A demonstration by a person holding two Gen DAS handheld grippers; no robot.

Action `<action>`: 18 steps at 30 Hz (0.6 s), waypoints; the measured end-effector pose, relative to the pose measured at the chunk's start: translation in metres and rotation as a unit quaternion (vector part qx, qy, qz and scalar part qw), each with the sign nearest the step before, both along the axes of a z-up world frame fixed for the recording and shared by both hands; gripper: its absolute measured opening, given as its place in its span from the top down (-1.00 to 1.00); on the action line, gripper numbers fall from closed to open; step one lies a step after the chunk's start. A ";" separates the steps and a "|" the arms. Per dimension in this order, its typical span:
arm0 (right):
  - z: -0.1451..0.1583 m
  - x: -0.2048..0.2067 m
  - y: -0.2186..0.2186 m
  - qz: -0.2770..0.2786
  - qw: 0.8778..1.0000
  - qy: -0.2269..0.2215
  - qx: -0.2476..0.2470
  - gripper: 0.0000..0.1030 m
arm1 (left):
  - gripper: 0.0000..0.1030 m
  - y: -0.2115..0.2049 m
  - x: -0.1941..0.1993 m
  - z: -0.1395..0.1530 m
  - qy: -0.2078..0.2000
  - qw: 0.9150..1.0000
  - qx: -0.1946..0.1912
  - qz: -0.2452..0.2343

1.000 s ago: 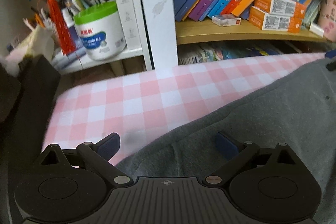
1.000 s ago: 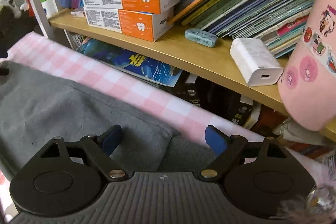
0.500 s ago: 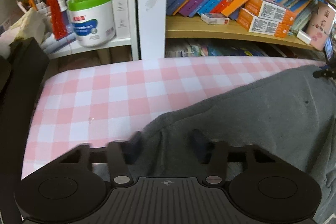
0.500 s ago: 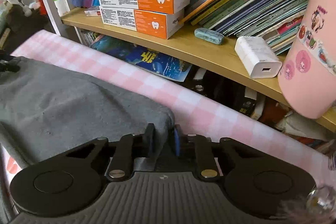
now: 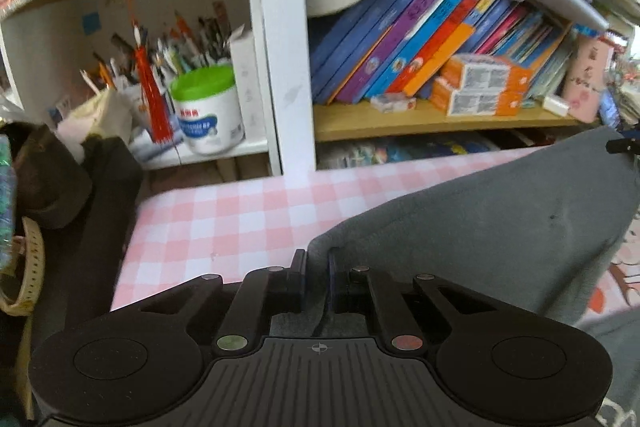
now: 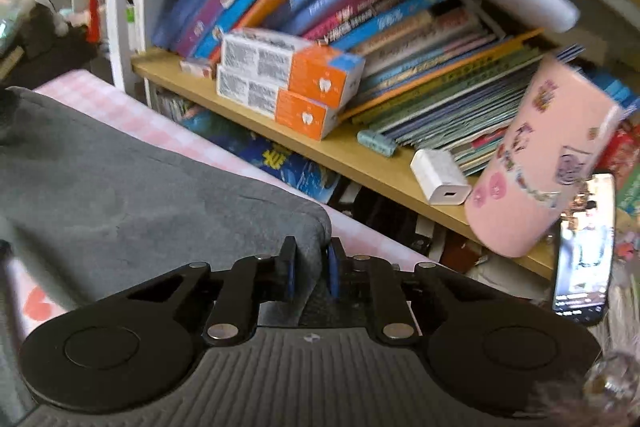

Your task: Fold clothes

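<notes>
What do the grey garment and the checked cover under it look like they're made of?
The grey garment looks like soft, matte knit, perhaps fleece or sweatshirt cotton: it drapes in thick, rounded folds. The pink checked cover lies flat and smooth without sheen; thin woven cloth or printed plastic, hard to tell.

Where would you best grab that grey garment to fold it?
By its two far corners, as now: the left gripper and right gripper each pinch a corner of the grey garment, coming from the near side. The thin edge fits between the fingers and spreads it flat.

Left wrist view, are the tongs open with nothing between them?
No, the left tongs are shut on a corner of the grey garment, lifted off the pink checked cloth.
</notes>
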State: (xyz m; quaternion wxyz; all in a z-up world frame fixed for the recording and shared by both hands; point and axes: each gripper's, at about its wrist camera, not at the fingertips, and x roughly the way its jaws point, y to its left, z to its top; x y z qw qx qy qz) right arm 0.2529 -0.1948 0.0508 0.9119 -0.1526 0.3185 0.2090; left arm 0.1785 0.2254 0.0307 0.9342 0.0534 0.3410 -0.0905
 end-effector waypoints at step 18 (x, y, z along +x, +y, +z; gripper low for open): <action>0.040 -0.221 -0.026 0.070 0.995 -0.075 0.019 0.72 | 0.79 0.001 -0.172 0.025 -0.079 0.996 -0.027 -0.008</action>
